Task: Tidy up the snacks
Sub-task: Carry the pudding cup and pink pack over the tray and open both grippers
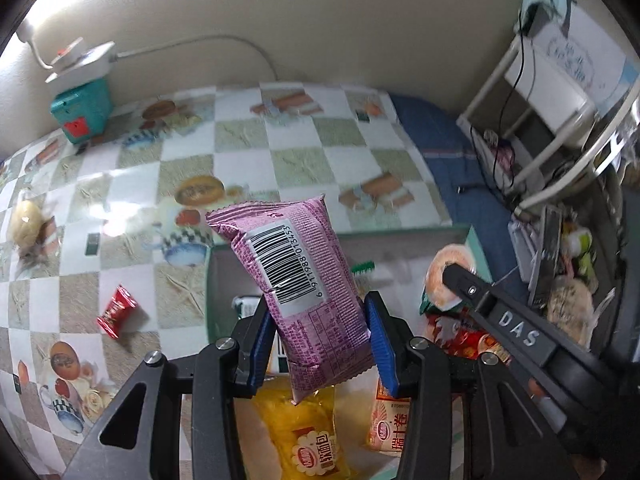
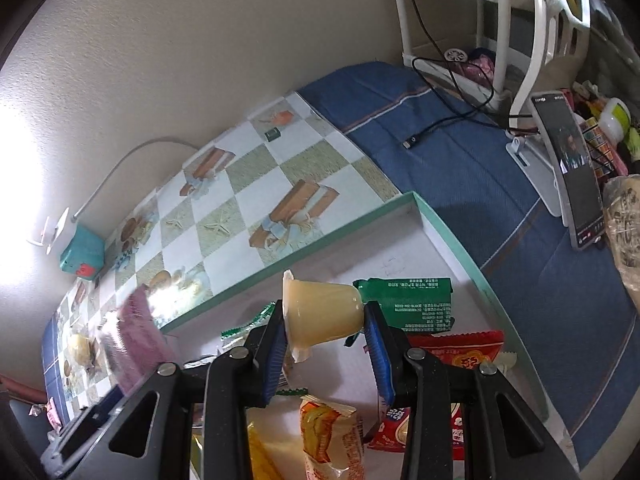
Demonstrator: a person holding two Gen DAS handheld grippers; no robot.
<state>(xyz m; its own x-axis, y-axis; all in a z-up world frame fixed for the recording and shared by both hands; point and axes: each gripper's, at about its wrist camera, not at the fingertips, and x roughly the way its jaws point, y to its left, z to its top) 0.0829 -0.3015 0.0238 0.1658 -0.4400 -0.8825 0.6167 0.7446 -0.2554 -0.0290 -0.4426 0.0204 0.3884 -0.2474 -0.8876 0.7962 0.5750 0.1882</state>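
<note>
Both grippers angle steeply down, left fingers (image 1: 258, 344) clamping pink packet (image 1: 298, 292), right fingers (image 2: 378, 354) jelly cup (image 2: 322, 314).

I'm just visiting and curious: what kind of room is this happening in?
Most likely a lived-in home, not a lab or shop. A table with a glossy checked food-print cover stands against a plain beige wall, with a blue striped cloth and a propped-up smartphone alongside.
</note>
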